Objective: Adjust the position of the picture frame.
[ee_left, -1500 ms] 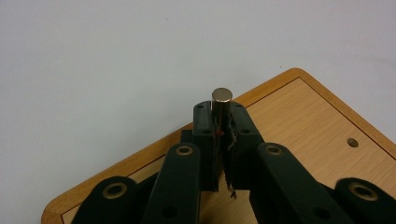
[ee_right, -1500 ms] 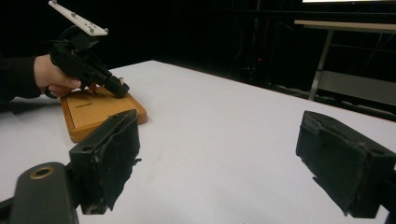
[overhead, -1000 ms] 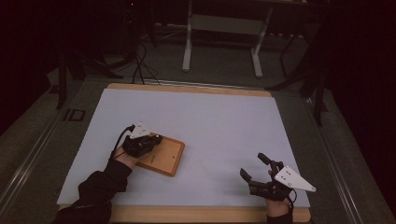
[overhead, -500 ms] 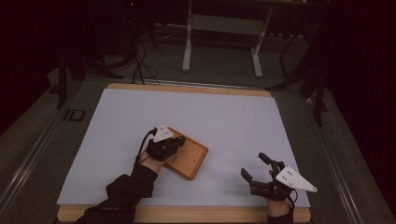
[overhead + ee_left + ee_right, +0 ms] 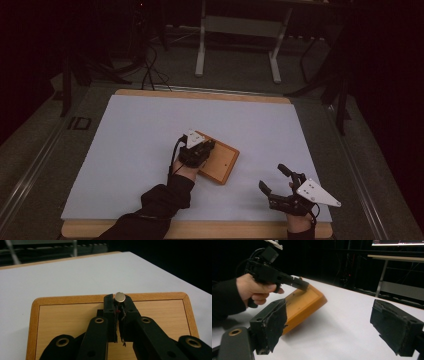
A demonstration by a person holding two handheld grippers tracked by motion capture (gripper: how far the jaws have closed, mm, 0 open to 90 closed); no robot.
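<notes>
One shallow wooden tray (image 5: 222,162), rectangular with rounded corners and a raised rim, is seen near the middle of the smooth white table (image 5: 140,135). A small round metal knob (image 5: 119,297) is clamped in the left gripper (image 5: 117,302). At 4 o'clock from the tray, the right gripper (image 5: 277,179) is held with jaws wide apart.

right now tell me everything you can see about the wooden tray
The wooden tray is a small, shallow rectangle of light orange-brown wood with rounded corners, a raised rim and a paler flat panel inside. It sits on the white table near the middle, turned askew to the table's edges; in the right gripper view its near edge looks lifted. The left gripper, shut on a small metal knob rising from the panel, reaches over it. The right gripper stands open and apart.
</notes>
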